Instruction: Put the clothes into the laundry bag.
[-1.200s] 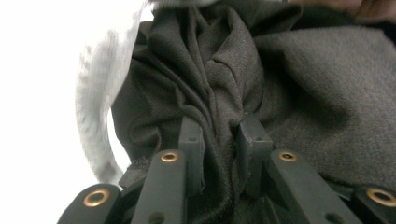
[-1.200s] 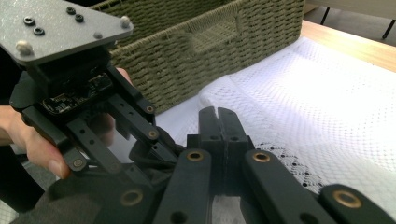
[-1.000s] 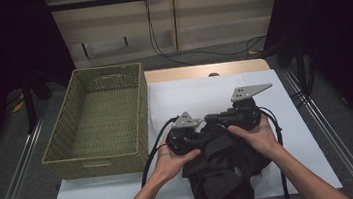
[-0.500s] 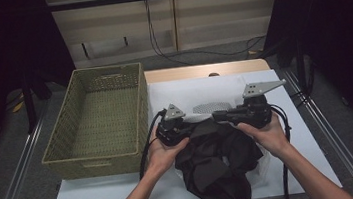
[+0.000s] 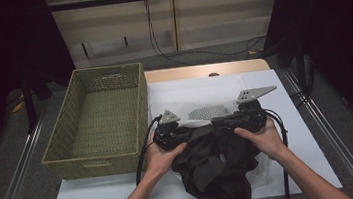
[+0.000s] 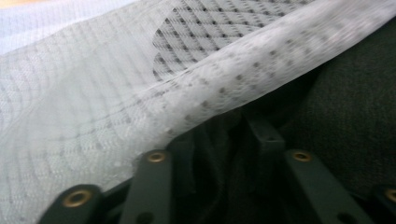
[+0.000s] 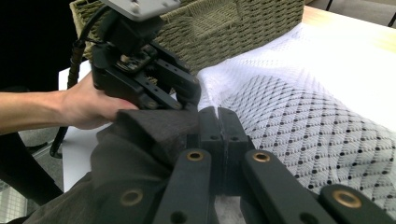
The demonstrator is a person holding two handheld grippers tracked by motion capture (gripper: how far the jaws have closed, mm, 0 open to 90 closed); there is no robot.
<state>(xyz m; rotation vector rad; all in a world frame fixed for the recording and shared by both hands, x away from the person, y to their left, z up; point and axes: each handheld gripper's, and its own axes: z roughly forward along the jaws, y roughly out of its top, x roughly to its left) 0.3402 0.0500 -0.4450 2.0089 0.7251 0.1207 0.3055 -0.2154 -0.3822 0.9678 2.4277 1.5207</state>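
dark garment (image 5: 212,163) going into white mesh bag (image 5: 206,112) — mostly outside it.
on the worktop (image 5: 290,142): left hand-held gripper (image 6: 219,135) part-open, just widening under mesh; right hand-held gripper (image 7: 218,122) clamped on bag's edge; basket (image 5: 97,119) empty.

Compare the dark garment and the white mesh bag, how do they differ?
The dark garment is opaque, plain and crumpled in a heap; the white mesh bag is see-through netting with a dotted diamond pattern. The garment hangs over the table's near edge, while the bag lies farther back on the white table. Both are soft fabric.

Left gripper (image 5: 188,134) — jaws now wider
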